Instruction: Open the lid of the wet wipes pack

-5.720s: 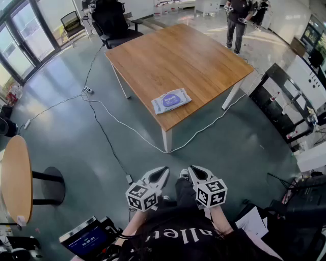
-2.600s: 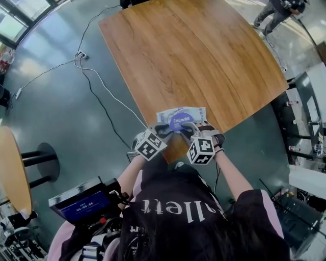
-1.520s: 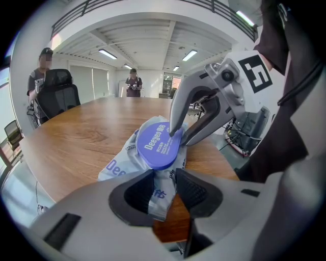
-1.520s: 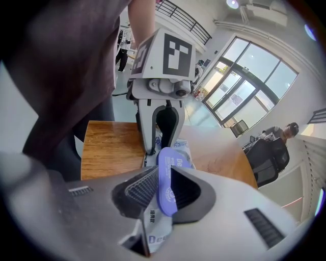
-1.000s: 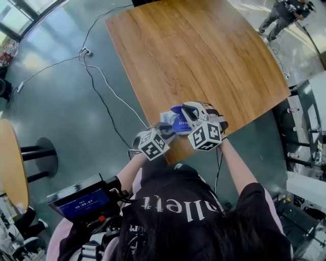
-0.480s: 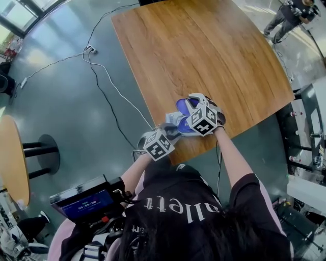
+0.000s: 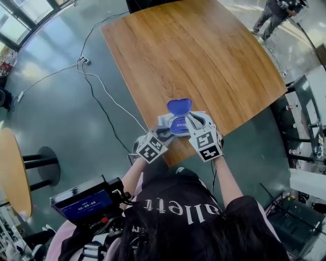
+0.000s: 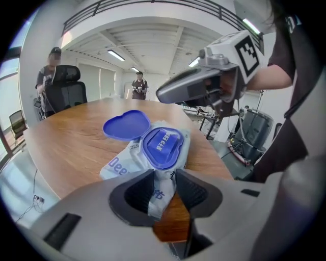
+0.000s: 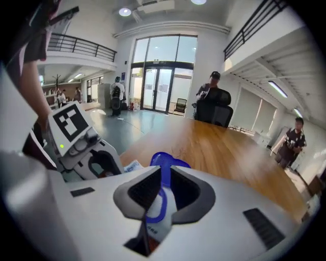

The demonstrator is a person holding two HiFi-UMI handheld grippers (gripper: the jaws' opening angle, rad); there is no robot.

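The wet wipes pack (image 7: 173, 124) lies at the near edge of the wooden table (image 7: 204, 56). Its blue lid (image 7: 179, 106) is flipped back and lies flat, baring the blue frame (image 8: 162, 147) on the white pack (image 8: 127, 155). My left gripper (image 8: 162, 191) is shut on the pack's near edge and shows at the pack's near-left corner in the head view (image 7: 162, 134). The right gripper (image 7: 195, 121) hangs just above the pack's right side, clear of it (image 8: 168, 93). Its jaws stand a little apart with nothing in them (image 9: 164, 204); pack and lid (image 9: 168, 160) show through the gap.
The table's near corner (image 7: 175, 153) juts toward me over the grey floor. White cables (image 7: 109, 97) trail on the floor at the left. A round side table (image 7: 12, 173) stands far left. A person (image 7: 272, 12) stands beyond the table's far right, and others (image 8: 138, 84) are far off.
The right gripper has swung the lid fully back, let go of it and drawn back toward me. The lid now lies flat. My left gripper keeps its hold on the pack.
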